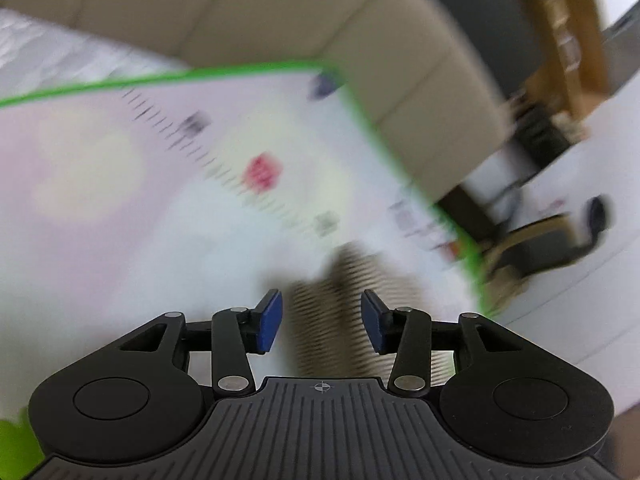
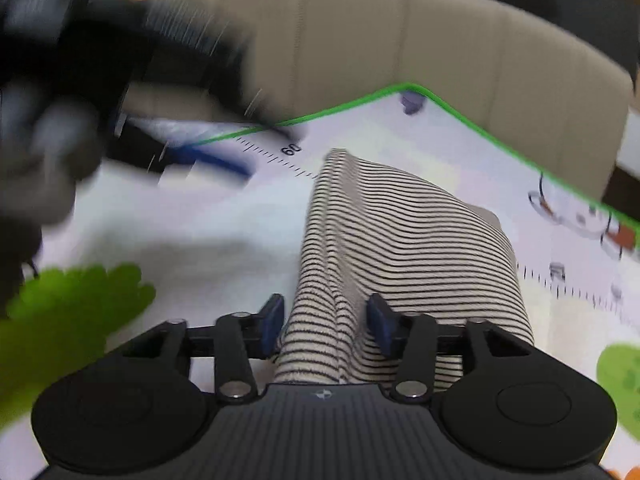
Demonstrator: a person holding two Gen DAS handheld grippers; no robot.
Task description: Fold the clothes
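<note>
1. Biggest thing is the play mat (image 2: 224, 216), white with a green border and cartoon prints. It fills most of both views. The left wrist view is badly motion-smeared, so the prints there are just a red blob and grey smudges.
2. A beige padded wall (image 2: 440, 64) runs right along the mat's far green edge in both views. Its top is cut off in the left view.
3. The striped garment (image 2: 400, 232), cream with thin dark stripes, lies on the mat as a long bunched strip running away from the right wrist camera. Its near end is hidden under the gripper body. There's open mat on both sides, more to the left.
4. The left gripper (image 2: 100, 92) crosses the upper left of the right view as a dark blur, so no detail there.
5. Right gripper (image 2: 326, 324): blue pads apart, a fold of the garment sits between them, and neither pad visibly presses on it.
6. In its own view the left gripper (image 1: 322, 322) has its pads apart too, with blurred striped cloth below the gap and nothing clamped.
7. Readable writing: just a "60" (image 2: 291, 149) on the ruler ticks printed on the mat.
</note>
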